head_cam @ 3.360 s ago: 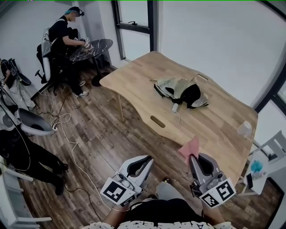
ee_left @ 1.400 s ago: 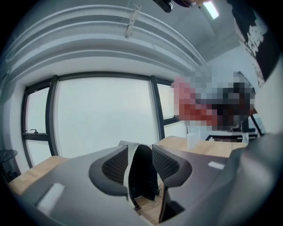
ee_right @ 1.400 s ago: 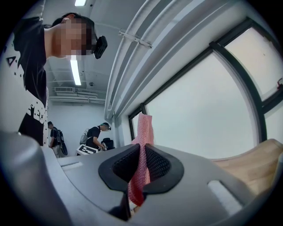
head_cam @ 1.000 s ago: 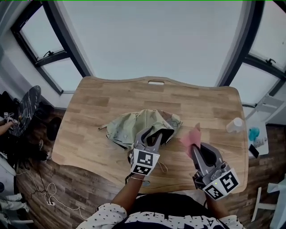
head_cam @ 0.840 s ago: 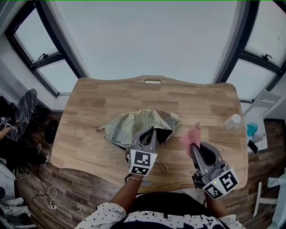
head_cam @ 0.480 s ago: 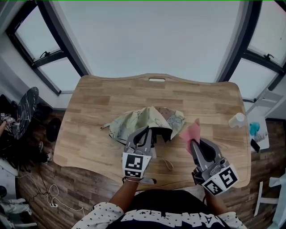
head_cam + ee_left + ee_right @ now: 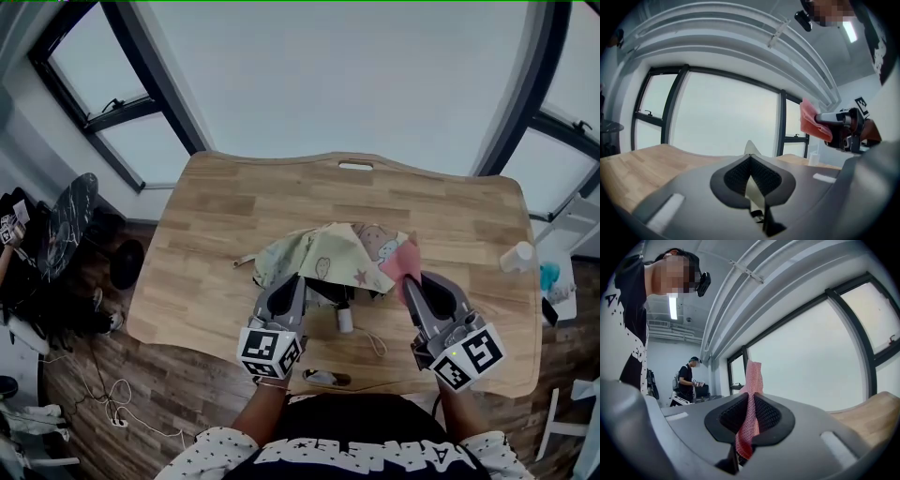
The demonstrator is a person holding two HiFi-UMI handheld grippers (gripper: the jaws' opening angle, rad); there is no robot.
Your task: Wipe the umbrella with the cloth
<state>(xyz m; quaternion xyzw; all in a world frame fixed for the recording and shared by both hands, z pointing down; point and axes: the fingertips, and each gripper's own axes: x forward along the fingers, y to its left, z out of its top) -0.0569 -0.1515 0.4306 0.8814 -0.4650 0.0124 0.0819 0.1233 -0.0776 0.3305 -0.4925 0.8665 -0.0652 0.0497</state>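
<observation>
The wooden worktop (image 7: pixel 234 197) carries the folded umbrella (image 7: pixel 323 258) just ahead of both grippers, its handle pointing toward the person. The left gripper (image 7: pixel 292 283) has just closed and now clamps the canopy's near edge. The right gripper (image 7: pixel 414 281) pinches the pink cloth (image 7: pixel 405 262), which now sits just beside the canopy's right edge, closer than a second ago.

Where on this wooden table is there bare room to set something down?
Bare wood: the far strip between the pale green fabric umbrella and the wooden table's slot handle, plus the left end. Crowded: the near middle, around the umbrella and the pink mesh cloth.
</observation>
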